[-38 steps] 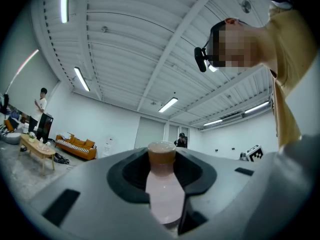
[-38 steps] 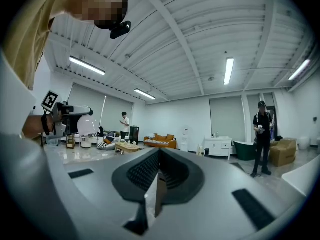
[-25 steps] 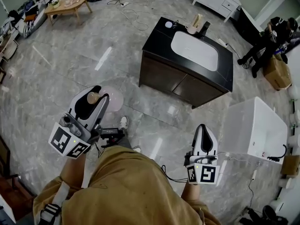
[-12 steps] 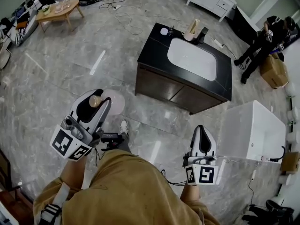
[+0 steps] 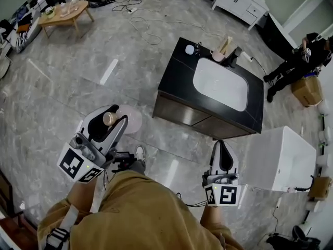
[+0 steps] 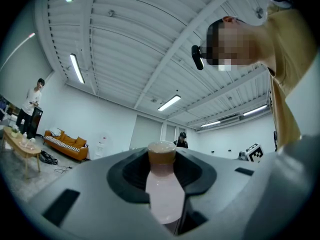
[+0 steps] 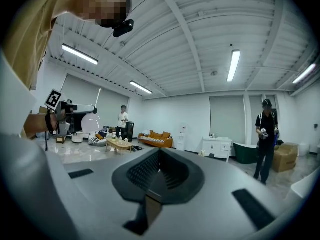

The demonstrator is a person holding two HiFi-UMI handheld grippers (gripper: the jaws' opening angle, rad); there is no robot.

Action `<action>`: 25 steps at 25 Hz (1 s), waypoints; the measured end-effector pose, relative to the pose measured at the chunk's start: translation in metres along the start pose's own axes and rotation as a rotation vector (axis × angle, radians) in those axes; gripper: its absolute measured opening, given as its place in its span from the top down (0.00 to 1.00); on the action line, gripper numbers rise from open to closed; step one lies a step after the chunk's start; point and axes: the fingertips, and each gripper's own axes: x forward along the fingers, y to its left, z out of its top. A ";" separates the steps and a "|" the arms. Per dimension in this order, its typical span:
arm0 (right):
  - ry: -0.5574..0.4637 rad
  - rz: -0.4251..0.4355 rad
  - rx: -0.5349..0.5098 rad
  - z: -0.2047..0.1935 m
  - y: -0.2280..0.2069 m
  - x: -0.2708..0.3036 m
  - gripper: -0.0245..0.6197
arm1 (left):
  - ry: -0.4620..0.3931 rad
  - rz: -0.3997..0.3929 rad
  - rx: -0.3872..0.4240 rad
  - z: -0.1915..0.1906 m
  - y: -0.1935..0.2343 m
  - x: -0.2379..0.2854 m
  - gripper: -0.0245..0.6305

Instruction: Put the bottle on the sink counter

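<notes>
My left claw [image 5: 110,116] holds the bottle [image 5: 130,119]. In the left gripper view the claw [image 6: 162,166] stands partly apart, only as wide as the bottle [image 6: 162,194]. The dark pads [image 6: 128,176] press on it from either side, below the tan cap [image 6: 161,153]. The cap is at the far end and the pale pink body runs back toward the camera. In the head view the cap shows between the pads, and the body bulges out past the claw's edge on the side toward the bench [image 5: 179,72].

Bottle position: in the air over the grey floor [image 5: 78,72], at my left and well apart from the bench. Bare floor lies between them. The bench is black with a white basin [image 5: 221,85], and sits ahead and to the right in the head view. A cup [image 5: 221,53] stands at the bench's far edge. I cannot make out what the cup holds.

My right claw [image 5: 222,146] is level at my right side. In the right gripper view its [image 7: 159,176] jaws are together with nothing between them. A white tub [image 5: 283,152] sits just beyond it on the floor.

A person [image 5: 302,61] in black stands past the bench's far right corner.
</notes>
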 end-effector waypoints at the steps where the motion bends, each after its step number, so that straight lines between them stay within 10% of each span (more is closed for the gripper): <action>1: 0.001 -0.003 -0.001 0.002 0.000 0.008 0.95 | 0.001 -0.003 -0.005 0.000 0.007 0.005 0.77; 25: 0.035 -0.145 -0.020 0.021 -0.007 0.057 0.95 | -0.010 -0.120 -0.071 -0.006 0.073 0.070 0.77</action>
